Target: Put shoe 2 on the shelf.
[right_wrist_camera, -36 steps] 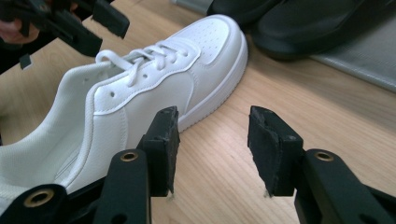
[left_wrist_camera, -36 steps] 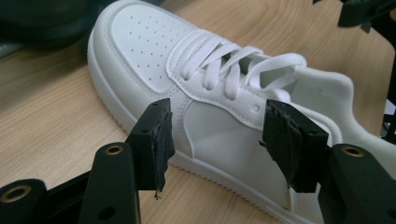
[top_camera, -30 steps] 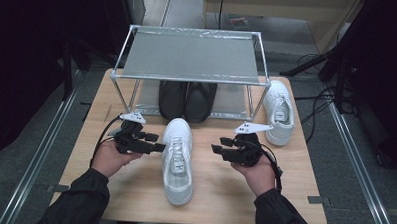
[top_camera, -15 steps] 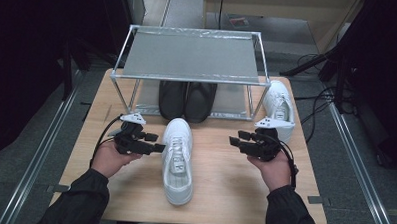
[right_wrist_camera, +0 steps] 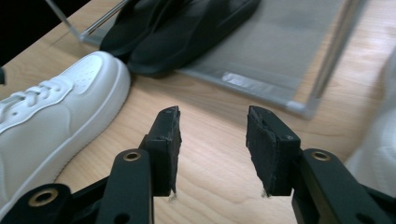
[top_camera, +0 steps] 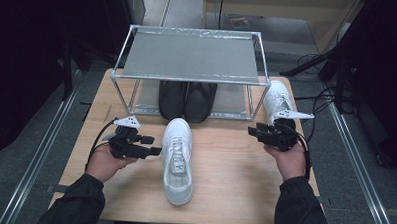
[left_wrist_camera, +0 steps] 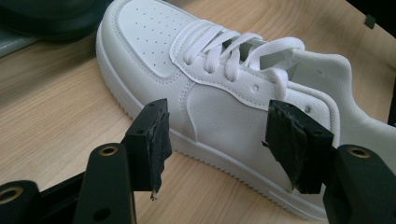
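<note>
In the high view we see a wooden worktop [top_camera: 224,183] filling the middle of the frame. At its upper part stands a metal-framed shoe rack [top_camera: 191,56] with a grey shelf on top. A pair of black shoes [top_camera: 187,99] sits on its lower level.

Below the rack, at the centre of the frame, lies a white sneaker [top_camera: 178,159], its toe pointing up toward the rack. A second white sneaker [top_camera: 277,98] lies at the right end of the rack, near the worktop's right edge.

At centre left, the left claw [top_camera: 155,151] rests just beside the central sneaker's side, aimed at it. In the left gripper view its two black jaws stand apart with the sneaker's side wall between and beyond them; the pads do not press on it.

At centre right, the right claw [top_camera: 252,131] hangs close to the second sneaker, apart from the central one. In the right gripper view its jaws are parted with bare wood between them and hold nothing; they have just been closing a little.

We judge the central sneaker [left_wrist_camera: 233,93] to be light and fairly stiff at the sole. The upper looks like smooth leather or something similar, likely slippery under the pads, and the padded collar is soft and would give. The firmest hold, we think, is across the side walls at mid-foot, low near the sole, or on the heel counter. The laces [left_wrist_camera: 229,51] would give poor control.
</note>
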